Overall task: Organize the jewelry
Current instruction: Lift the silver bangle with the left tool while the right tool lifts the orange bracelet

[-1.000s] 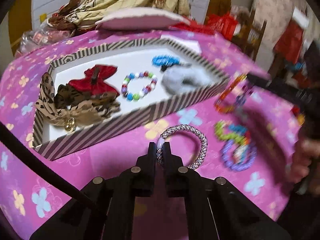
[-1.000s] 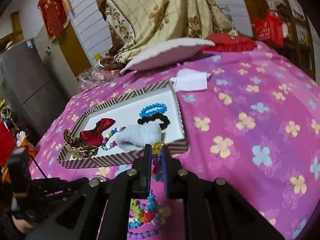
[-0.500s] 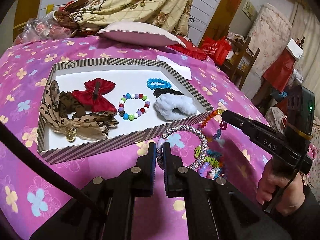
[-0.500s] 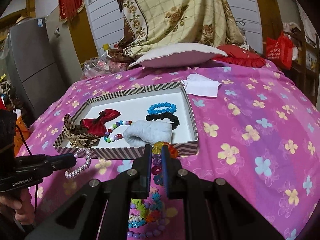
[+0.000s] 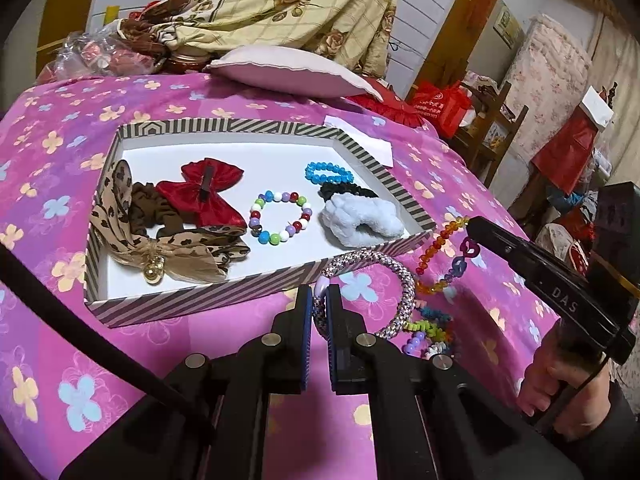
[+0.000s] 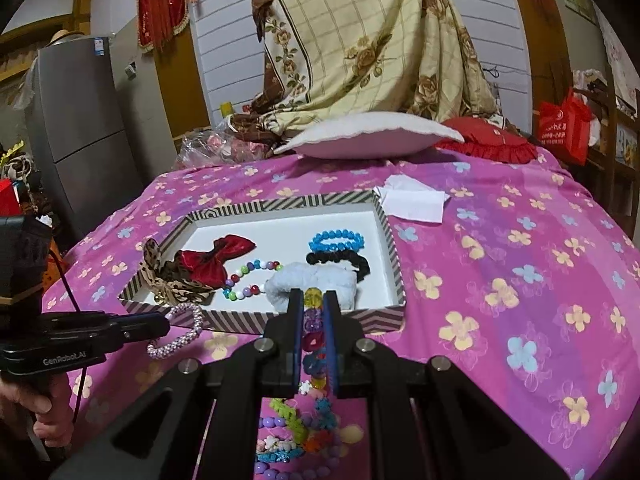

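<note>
- The left gripper point(image 5: 319, 312) had its fingers clamped on a silver braided bracelet point(image 5: 374, 292), lifted just in front of the striped box point(image 5: 224, 292).
- The right gripper point(image 6: 312, 332) pinched a strand of coloured beads point(image 6: 310, 322), dangling near the box's front corner.
- Two pieces were in the air, neither yet in the box; I'd call it past halfway.
- A tangle of bright bracelets point(image 6: 288, 436) lay on the pink bedspread point(image 6: 520, 280), left to sort.
- Inside the box: a leopard bow point(image 5: 160, 240), red bow point(image 5: 206, 192), multicoloured bead bracelet point(image 5: 280, 216), blue bracelet point(image 5: 329, 173), black scrunchie point(image 5: 346, 190) and pale fluffy scrunchie point(image 5: 362, 222).
</note>
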{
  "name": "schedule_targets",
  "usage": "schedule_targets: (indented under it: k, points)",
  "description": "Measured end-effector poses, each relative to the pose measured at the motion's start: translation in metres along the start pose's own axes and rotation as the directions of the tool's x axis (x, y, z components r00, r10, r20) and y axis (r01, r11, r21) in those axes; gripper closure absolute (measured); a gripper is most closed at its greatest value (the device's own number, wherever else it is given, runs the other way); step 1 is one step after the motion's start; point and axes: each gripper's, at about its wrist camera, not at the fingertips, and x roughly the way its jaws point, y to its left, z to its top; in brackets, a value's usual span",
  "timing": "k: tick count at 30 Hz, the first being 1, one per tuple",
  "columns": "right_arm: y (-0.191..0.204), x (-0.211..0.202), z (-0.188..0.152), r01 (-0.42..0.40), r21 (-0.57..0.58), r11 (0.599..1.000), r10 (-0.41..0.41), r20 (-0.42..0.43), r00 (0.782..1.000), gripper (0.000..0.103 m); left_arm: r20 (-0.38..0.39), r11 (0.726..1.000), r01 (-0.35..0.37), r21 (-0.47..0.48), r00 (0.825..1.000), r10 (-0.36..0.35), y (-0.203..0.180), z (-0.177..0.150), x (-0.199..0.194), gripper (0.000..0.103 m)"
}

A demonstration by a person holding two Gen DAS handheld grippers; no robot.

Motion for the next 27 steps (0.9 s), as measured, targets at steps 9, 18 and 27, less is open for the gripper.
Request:
schedule_targets:
  k: [9, 18, 27]
  points:
    - [0.006, -0.004, 0.002, -0.020, -0.007, 1.000, 0.021, 0.022, 1.000, 0.093, 0.000, 1.000, -0.003, -0.005, 1.000, 0.003, -0.002, 0.003, 0.003, 0.094]
    - [0.013, -0.006, 0.006, -0.051, -0.008, 0.999, 0.051, 0.040, 0.998, 0.093, 0.019, 1.000, -0.002, -0.023, 1.000, 0.003, 0.000, 0.009, 0.002, 0.094]
    - [0.019, -0.007, 0.005, -0.059, -0.016, 0.998, 0.060, 0.035, 0.998, 0.093, 0.028, 1.000, 0.005, -0.022, 1.000, -0.004, -0.003, 0.008, -0.002, 0.094]
